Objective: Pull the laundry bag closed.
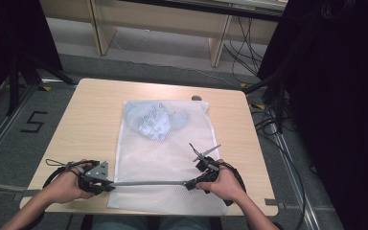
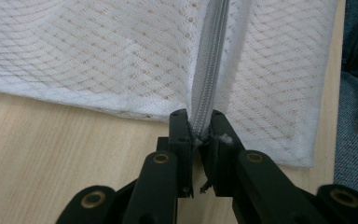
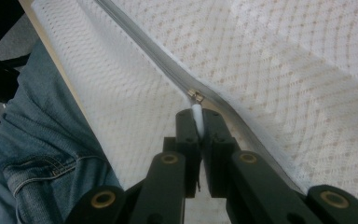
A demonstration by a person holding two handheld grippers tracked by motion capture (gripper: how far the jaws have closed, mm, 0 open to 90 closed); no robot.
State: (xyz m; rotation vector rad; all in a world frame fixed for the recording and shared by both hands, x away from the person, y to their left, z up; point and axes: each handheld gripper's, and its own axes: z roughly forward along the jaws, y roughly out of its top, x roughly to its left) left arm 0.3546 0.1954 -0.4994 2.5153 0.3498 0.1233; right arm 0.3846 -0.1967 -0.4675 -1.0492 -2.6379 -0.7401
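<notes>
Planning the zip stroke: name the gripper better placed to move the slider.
Right gripper: it pinches the white pull tab of the white mesh laundry bag's grey zipper. Left gripper only anchors the zipper's end.

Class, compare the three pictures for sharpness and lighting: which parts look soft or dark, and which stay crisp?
High view: even light on the table, dark surroundings, slightly soft overall. Left gripper view: mesh bag weave and zipper crisp, left tongs slightly soft. Right gripper view: right tongs slightly soft, zipper pull clear.

High view overhead facing forward-down, gripper views close along jaws; all share the mesh bag's zipper (image 1: 146,182)
</notes>
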